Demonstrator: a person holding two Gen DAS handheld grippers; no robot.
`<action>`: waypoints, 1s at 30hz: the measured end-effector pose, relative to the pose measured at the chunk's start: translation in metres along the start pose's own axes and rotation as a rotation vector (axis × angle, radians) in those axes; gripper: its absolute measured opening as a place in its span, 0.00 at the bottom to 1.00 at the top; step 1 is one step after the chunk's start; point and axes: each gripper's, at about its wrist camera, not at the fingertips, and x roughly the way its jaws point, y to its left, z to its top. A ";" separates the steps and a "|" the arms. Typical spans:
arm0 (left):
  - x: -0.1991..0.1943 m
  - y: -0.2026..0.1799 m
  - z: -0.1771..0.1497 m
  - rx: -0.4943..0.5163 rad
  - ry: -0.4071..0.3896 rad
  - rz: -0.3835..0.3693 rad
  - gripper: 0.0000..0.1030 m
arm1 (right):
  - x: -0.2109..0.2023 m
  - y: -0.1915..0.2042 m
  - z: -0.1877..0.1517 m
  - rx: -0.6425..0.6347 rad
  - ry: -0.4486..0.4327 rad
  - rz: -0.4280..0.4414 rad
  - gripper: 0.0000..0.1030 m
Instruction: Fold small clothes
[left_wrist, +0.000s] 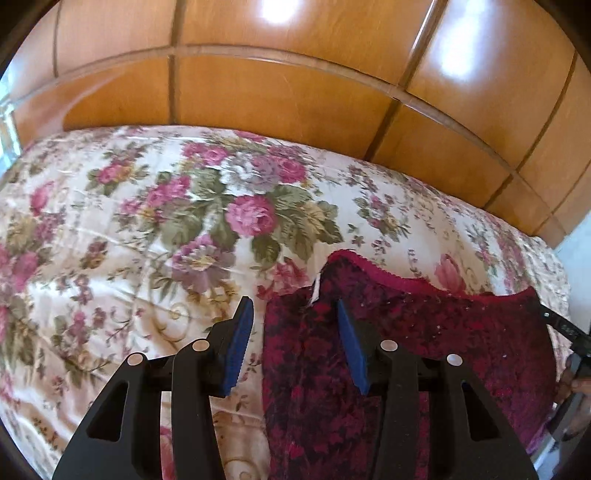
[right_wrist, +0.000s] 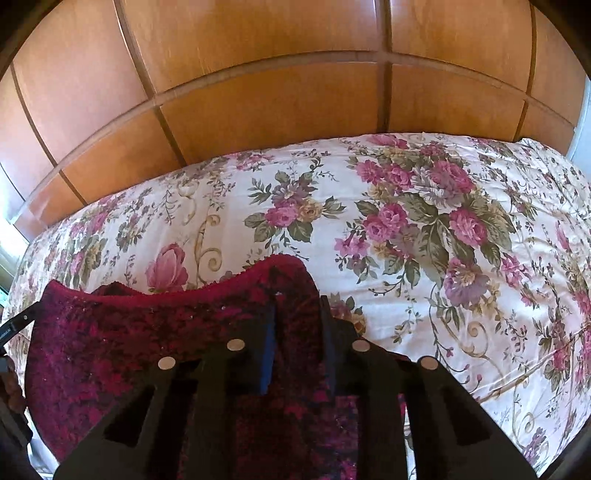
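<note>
Garment (left_wrist: 424, 343) lies flat on the bed (left_wrist: 147, 221). Left hand-held gripper (left_wrist: 295, 332) gapes, straddling its left edge; right hand-held gripper (right_wrist: 297, 332) pinches the right corner, presumably to fold.

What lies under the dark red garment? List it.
The floral bedspread shows all around the dark red garment and runs beneath it. Whatever else might lie under the cloth is covered and cannot be seen.

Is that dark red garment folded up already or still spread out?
Mostly spread: the dark red garment lies flat and wide across the floral bedspread. Whether it is doubled underneath, cannot tell.
</note>
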 end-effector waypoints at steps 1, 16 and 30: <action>0.002 0.001 0.001 0.003 0.014 -0.017 0.45 | 0.000 0.000 0.000 0.001 0.001 0.003 0.20; 0.015 0.006 -0.004 -0.044 -0.045 0.015 0.12 | -0.015 0.011 0.012 0.028 -0.100 0.028 0.14; -0.027 -0.005 -0.015 -0.009 -0.175 0.180 0.29 | -0.005 0.022 0.001 -0.034 -0.082 -0.076 0.49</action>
